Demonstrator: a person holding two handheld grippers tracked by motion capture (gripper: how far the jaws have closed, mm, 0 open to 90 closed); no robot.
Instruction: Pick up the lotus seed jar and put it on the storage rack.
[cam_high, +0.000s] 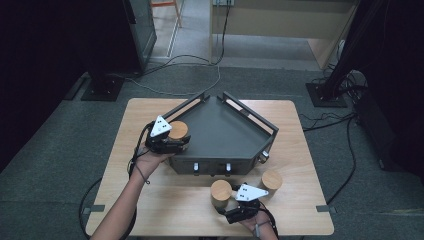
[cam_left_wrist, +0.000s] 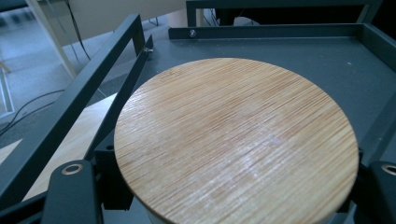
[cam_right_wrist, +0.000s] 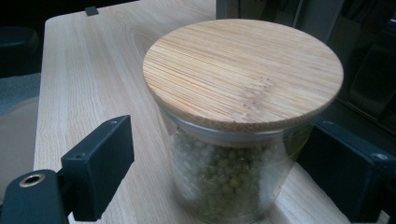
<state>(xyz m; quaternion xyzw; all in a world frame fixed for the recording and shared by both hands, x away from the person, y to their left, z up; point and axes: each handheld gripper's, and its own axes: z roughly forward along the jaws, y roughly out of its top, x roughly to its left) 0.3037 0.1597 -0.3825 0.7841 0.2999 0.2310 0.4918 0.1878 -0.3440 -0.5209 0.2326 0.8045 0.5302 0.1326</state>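
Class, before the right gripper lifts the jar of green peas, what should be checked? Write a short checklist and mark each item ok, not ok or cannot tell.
1. Pea jar sits between the right gripper jaws: ok.
2. Jaws closed on the glass: not ok, a gap shows at the left jaw.
3. Bamboo lid seated flat: ok.
4. Third jar stands apart from the lift: ok.
5. Left gripper holds its jar at the tray edge: ok.
6. Firmness of the left gripper's hold: cannot tell.
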